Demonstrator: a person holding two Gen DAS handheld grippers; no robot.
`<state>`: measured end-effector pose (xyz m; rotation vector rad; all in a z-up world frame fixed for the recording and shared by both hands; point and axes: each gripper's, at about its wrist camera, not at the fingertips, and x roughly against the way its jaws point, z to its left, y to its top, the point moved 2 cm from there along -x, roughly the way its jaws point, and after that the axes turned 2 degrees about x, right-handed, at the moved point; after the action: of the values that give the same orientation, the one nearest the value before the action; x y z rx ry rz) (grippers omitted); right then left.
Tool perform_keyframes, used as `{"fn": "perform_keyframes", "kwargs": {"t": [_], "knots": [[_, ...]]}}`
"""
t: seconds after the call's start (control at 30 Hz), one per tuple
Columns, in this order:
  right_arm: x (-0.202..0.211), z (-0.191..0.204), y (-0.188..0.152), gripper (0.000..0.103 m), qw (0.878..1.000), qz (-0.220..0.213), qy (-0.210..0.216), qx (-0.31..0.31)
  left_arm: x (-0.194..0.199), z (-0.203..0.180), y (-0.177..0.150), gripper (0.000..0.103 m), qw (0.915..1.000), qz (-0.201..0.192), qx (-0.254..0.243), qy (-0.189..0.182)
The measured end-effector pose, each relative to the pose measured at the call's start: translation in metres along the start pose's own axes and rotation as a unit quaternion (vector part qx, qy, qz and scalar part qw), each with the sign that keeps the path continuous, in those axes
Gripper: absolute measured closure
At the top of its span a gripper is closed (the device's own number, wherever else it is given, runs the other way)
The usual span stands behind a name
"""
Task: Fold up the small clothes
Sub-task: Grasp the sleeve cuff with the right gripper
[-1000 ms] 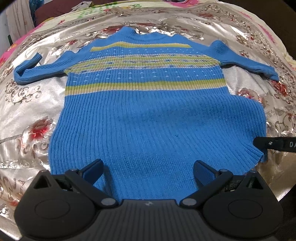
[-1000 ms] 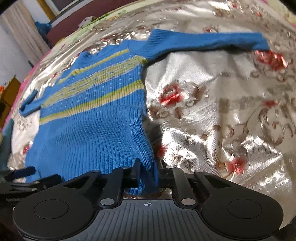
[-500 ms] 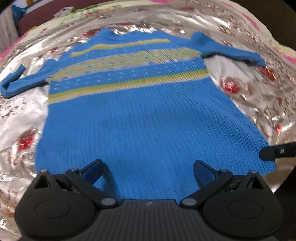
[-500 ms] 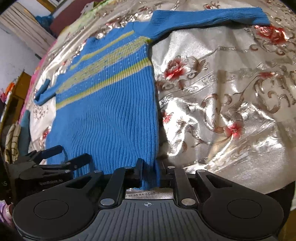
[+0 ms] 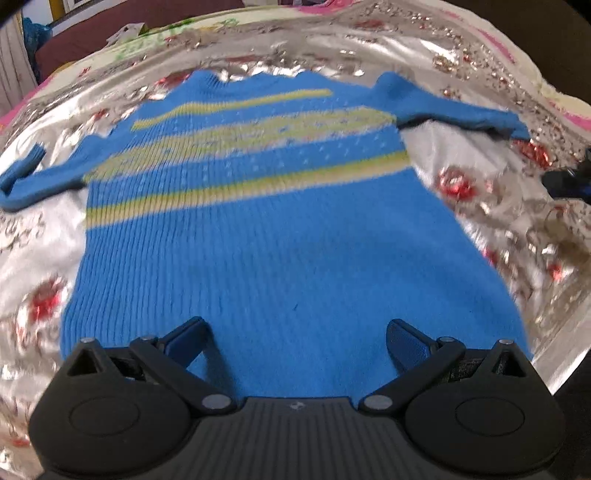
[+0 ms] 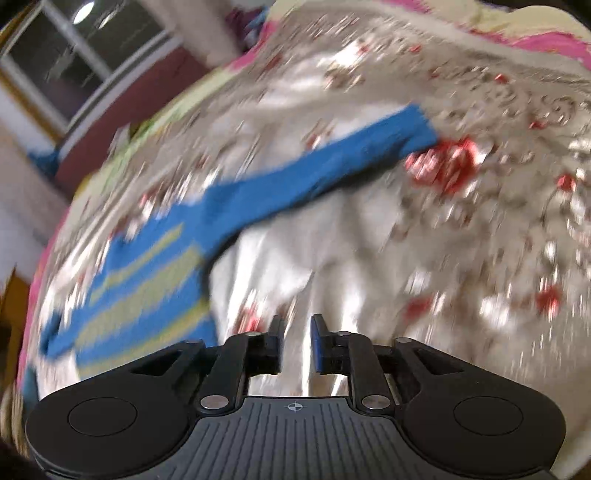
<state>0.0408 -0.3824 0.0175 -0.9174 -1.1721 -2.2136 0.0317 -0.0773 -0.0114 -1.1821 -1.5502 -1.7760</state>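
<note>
A small blue knit sweater (image 5: 280,229) with yellow-green stripes lies flat on a silver flowered cloth (image 5: 37,236), both sleeves spread out. My left gripper (image 5: 295,338) is open, its jaws wide apart just above the sweater's bottom hem. My right gripper (image 6: 295,332) has a narrow gap between its jaws and holds nothing. It hovers over the bare cloth, pointing toward the sweater's right sleeve (image 6: 325,166); the sweater body (image 6: 144,280) lies to its left. The right gripper's tip (image 5: 565,181) shows at the right edge of the left wrist view. The right wrist view is blurred.
The silver cloth (image 6: 461,258) covers a bed with pink-edged bedding (image 6: 546,44) beyond it. A dark red headboard or wall (image 5: 110,33) and a window (image 6: 74,44) stand at the far side. The cloth's near right edge (image 5: 554,350) drops off.
My right gripper has let go of the sweater's bottom right corner, opened slightly and moved up and forward toward the right sleeve. The left gripper stays open over the hem.
</note>
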Motion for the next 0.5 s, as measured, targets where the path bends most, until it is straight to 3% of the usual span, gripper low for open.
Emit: {"fn": "perform_keyframes", "kwargs": {"t": [0.13, 0.3, 0.5], "knots": [[-0.019, -0.029, 0.041, 0.077, 0.997, -0.040, -0.001, -0.059, -0.007, -0.010, 0.017, 0.000, 1.0000, -0.006, -0.001, -0.005], [-0.052, -0.066, 0.088, 0.066, 0.988, -0.082, -0.012, -0.129, -0.022, -0.029, 0.033, 0.000, 0.9997, -0.015, -0.021, -0.003], [-0.084, -0.100, 0.111, 0.060, 0.971, -0.099, -0.002, -0.218, -0.042, -0.046, 0.040, 0.000, 0.9993, 0.004, -0.035, -0.009]]}}
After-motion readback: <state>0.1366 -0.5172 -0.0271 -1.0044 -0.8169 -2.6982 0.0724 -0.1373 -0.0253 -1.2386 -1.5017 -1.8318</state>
